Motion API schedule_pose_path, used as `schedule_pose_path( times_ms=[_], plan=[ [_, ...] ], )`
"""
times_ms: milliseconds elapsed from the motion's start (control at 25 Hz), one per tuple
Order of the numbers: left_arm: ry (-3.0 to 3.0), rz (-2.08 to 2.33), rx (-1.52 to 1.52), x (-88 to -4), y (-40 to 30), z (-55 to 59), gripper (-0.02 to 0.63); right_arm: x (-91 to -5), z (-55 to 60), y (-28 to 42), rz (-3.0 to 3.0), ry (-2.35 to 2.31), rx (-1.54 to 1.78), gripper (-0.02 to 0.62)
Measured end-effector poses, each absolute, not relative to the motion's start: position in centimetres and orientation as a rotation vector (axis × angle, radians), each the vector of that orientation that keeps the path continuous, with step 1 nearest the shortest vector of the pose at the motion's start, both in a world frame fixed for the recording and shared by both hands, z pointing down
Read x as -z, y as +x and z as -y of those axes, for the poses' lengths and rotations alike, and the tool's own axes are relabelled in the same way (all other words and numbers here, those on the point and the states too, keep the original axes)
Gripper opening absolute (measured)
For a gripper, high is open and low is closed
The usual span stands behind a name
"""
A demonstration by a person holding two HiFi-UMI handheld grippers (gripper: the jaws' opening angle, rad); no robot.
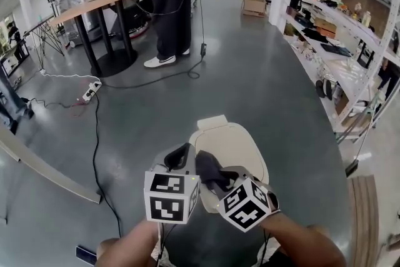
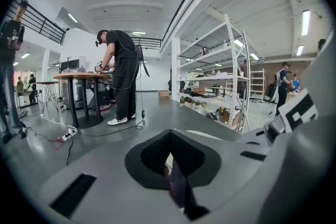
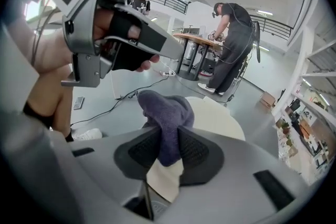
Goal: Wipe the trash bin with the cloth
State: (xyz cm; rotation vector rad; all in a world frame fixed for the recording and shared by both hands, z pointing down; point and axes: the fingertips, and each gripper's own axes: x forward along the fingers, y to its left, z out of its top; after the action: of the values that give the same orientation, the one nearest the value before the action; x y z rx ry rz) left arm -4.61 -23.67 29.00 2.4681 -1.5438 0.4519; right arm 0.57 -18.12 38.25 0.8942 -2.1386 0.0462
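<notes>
Head view: right gripper [image 1: 220, 179] is clamping the cloth [image 1: 208, 169] — trash bin [image 1: 237, 144] lying just ahead at 12 o'clock; left gripper [image 1: 182, 155] idling, jaws together.

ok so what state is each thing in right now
left gripper: fingers shut, nothing between them
right gripper: fingers shut on the cloth
cloth: bunched up, held above the bin lid
trash bin: upright on the floor, lid closed

cloth [image 3: 165, 113]: dk purple, bunched, over bin | bin [image 1: 240, 146]: cream, on floor
</notes>
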Motion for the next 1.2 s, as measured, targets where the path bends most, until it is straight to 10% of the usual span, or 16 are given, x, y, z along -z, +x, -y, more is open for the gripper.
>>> schedule_pose_path(
  times_ms=[1200],
  plan=[
    [2.515,1.471,-0.568,-30.9,-1.0,22.6,0.0,-38.4,20.4,12.6,2.067,1.176,-0.241,0.089]
  ],
)
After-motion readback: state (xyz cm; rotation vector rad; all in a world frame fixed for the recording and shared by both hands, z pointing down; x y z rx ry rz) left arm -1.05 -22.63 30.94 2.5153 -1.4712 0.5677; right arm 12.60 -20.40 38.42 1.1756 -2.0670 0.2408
